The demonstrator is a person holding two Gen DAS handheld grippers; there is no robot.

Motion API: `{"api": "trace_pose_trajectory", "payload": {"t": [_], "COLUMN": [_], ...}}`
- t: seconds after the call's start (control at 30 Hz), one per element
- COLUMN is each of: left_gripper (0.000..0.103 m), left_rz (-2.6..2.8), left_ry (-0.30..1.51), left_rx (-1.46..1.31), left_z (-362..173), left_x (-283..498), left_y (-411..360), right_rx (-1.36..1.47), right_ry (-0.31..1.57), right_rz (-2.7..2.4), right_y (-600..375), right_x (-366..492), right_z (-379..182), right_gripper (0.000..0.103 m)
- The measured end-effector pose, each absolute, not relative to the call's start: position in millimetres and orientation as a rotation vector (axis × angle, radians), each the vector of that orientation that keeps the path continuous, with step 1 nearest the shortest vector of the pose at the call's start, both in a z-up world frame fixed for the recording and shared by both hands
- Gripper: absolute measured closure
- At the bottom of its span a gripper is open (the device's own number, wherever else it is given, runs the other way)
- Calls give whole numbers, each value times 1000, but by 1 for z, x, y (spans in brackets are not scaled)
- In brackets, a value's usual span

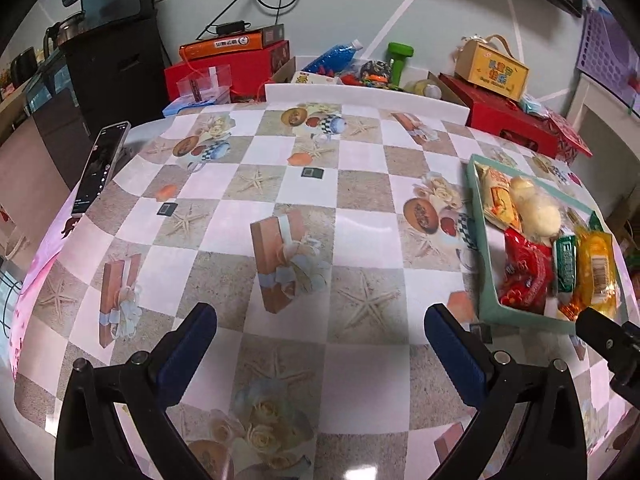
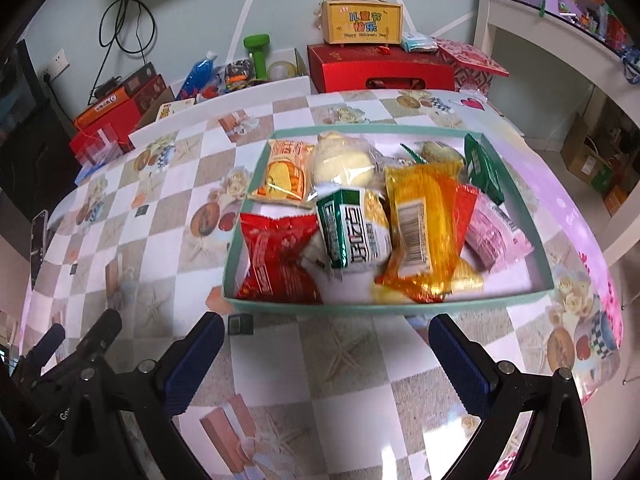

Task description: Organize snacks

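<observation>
A shallow teal box holds several wrapped snacks: a red packet, a green and white packet, an orange packet, a pink packet, a bun. My right gripper stands open just in front of the box's near wall, nothing between its fingers. In the left wrist view the same box lies at the right, with the red packet and orange packet inside. My left gripper is open over bare tablecloth, left of the box.
A phone leans at the table's left edge. Red boxes, a yellow carton, a green dumbbell and a blue bottle crowd the far side behind the table. The other gripper's black body shows at lower left.
</observation>
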State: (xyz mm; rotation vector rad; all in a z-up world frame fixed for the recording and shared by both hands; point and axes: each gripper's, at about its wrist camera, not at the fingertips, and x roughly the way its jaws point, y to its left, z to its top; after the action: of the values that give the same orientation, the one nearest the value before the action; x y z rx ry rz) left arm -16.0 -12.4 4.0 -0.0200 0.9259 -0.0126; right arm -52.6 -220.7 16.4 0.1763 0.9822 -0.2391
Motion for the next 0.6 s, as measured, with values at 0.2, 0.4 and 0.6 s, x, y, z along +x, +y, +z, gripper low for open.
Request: {"api": "trace_pose_trajectory", "payload": {"t": [0.2, 0.4, 0.6], "left_gripper": [0, 0, 0], "left_rz": [-29, -18, -21], "left_ry": [963, 990, 1003], "left_rx": [-38, -47, -39], "left_z": [0, -6, -8], "left_x": [-18, -16, -14], "left_y": [-13, -10, -10], "right_rx": [183, 186, 186], "right_ry": [992, 999, 1007], "right_rz": [-243, -239, -237], "right_y": [-223, -224, -224], "right_x": [-58, -58, -56], "right_z": [13, 10, 6], "right_gripper": [0, 0, 0]}}
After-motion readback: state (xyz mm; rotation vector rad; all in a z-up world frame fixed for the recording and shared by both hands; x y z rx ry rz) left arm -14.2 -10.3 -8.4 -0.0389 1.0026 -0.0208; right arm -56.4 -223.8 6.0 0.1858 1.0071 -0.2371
